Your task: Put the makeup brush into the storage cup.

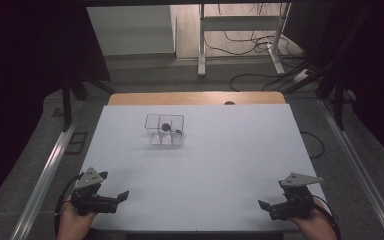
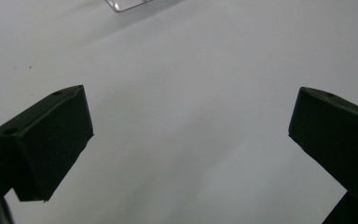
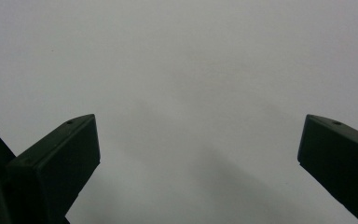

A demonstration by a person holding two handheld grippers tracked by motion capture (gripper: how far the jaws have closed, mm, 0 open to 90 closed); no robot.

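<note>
A clear plastic box (image 1: 164,129) stands on the white table top (image 1: 205,165), left of centre toward the far side, with a small dark round object (image 1: 165,127) inside it. My left gripper (image 1: 114,186) rests at the table's near left corner, jaws wide open and nothing between them. A corner of the clear box (image 2: 128,4) peeks in at the top of the left gripper view, far beyond the open left gripper (image 2: 191,121). My right gripper (image 1: 271,195) lies at the near right corner, also open and holding nothing; in its own view the right gripper (image 3: 200,140) frames bare white table.
A wooden strip (image 1: 196,98) runs along the table's far edge with a small dark mark (image 1: 229,103) on it. Metal rails (image 1: 47,165) flank both sides. Beyond the table, a white stand (image 1: 240,30) and cables lie on the floor.
</note>
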